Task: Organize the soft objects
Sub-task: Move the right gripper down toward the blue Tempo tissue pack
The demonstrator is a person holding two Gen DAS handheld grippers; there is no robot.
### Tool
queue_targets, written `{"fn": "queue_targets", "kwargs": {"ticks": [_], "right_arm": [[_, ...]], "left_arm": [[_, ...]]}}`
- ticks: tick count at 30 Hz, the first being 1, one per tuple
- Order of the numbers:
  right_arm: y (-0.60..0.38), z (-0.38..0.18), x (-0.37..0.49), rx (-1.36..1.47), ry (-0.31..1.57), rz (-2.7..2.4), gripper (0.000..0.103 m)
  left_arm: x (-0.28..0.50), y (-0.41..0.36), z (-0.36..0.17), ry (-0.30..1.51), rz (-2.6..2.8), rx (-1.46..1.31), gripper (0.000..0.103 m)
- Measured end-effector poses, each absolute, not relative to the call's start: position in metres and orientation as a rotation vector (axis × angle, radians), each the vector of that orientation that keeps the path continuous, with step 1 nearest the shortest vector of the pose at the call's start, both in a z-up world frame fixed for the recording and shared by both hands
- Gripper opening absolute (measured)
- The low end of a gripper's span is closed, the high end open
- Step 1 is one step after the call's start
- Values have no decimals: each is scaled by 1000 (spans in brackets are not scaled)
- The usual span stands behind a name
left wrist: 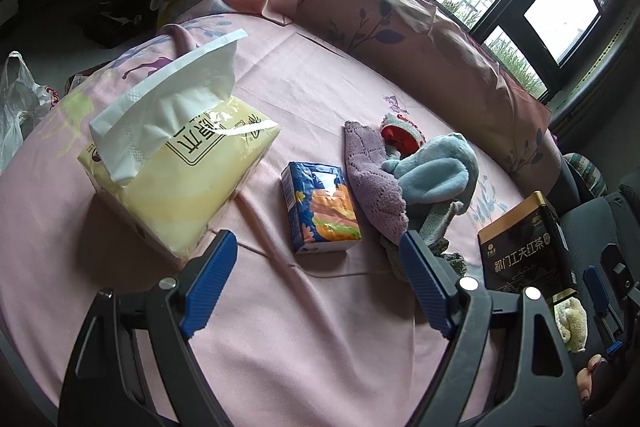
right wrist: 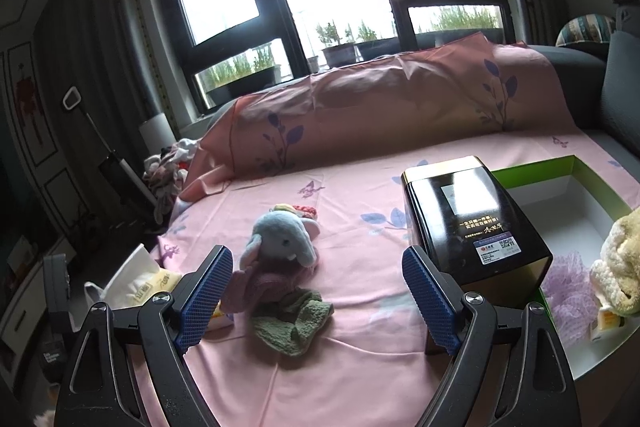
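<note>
A pile of soft things lies mid-sheet: a blue plush elephant [left wrist: 434, 171] [right wrist: 282, 239], a purple knitted cloth [left wrist: 374, 179] [right wrist: 256, 281], a green knitted cloth [right wrist: 292, 323] and a red-and-grey piece [left wrist: 400, 135]. My left gripper [left wrist: 320, 247] hovers open over the pink sheet [left wrist: 280, 307], just before a small blue tissue pack [left wrist: 318, 209]. My right gripper [right wrist: 318, 263] is open too, with the pile lying beyond its fingers. A green-rimmed white box [right wrist: 576, 195] at the right holds a cream plush [right wrist: 618, 259] [left wrist: 570, 323] and a lilac mesh puff [right wrist: 568, 291].
A large yellow tissue pack [left wrist: 180, 167] [right wrist: 136, 283] lies left. A black tea tin [left wrist: 524, 247] [right wrist: 472, 223] stands between the pile and the box. A sheet-draped backrest [right wrist: 380, 99] runs along the far side, with a heap of clothes [right wrist: 168, 167] beyond the left end.
</note>
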State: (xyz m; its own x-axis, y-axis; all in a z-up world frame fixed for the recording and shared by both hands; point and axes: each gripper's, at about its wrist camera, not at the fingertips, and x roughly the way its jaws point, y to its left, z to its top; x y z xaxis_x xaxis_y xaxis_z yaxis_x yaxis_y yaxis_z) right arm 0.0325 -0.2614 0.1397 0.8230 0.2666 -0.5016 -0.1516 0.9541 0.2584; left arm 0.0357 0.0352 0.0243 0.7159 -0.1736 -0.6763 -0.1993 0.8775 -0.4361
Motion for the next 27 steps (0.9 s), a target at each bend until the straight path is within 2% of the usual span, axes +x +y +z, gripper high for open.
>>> {"fn": "queue_targets", "kwargs": {"ticks": [8, 25, 27], "right_arm": [[-240, 132, 37, 220, 620, 271, 88], [-127, 93, 117, 337, 1013, 559, 88], [-117, 88, 129, 333, 1073, 556, 71]], "left_arm": [[34, 32, 27, 771, 80, -420, 83], [33, 54, 27, 806, 15, -461, 80], [32, 56, 29, 797, 3, -480, 78]]}}
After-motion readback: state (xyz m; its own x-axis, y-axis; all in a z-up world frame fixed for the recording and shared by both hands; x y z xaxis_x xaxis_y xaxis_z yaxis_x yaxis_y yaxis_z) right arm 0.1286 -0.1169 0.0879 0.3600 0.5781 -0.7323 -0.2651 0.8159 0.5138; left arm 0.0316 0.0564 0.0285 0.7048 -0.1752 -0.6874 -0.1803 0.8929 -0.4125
